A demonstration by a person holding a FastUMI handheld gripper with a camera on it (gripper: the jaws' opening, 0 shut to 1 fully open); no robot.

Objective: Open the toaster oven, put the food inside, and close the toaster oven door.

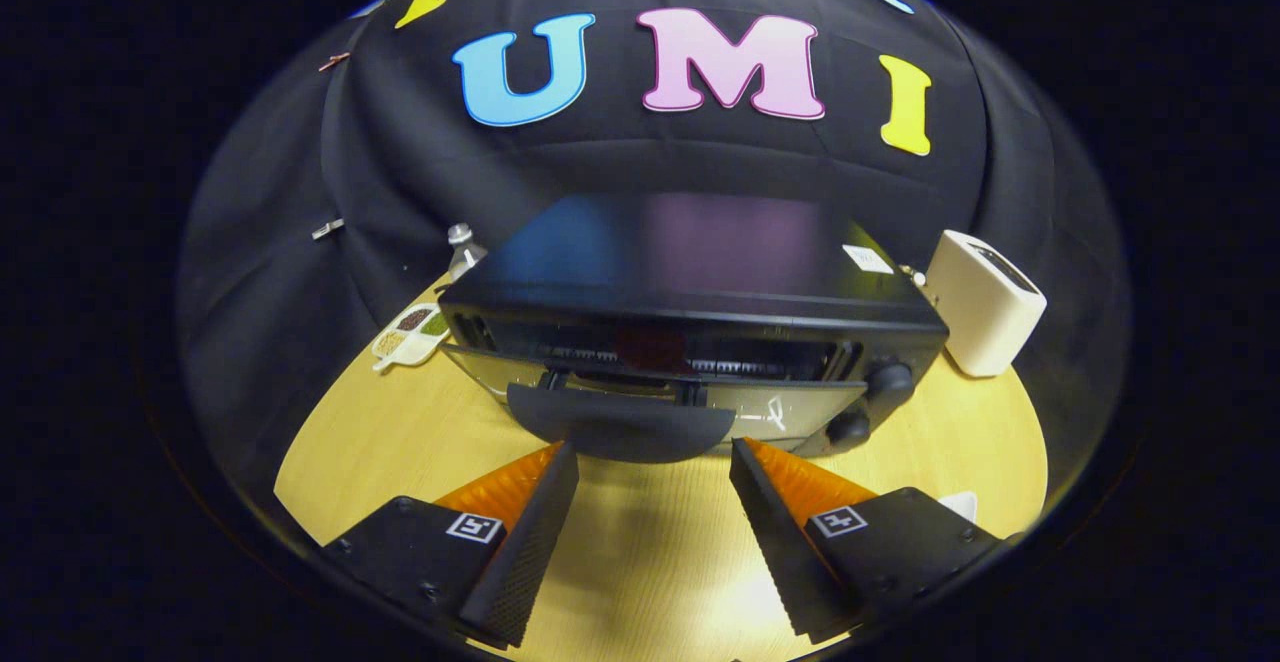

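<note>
We see the gripper (650,462) with fingers apart and empty, just near of the oven (690,322) on the table (950,442); we judge its hinged glass door (640,392) stiff and fragile, best taken by the handle (620,427).

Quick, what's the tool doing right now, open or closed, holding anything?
Tool: open, holding nothing; its fingers sit apart just short of the toaster oven door handle, not touching it.

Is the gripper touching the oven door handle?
Cannot tell. In the gripper view the open gripper has its fingertips right at the door handle, with no plain gap or contact.
</note>
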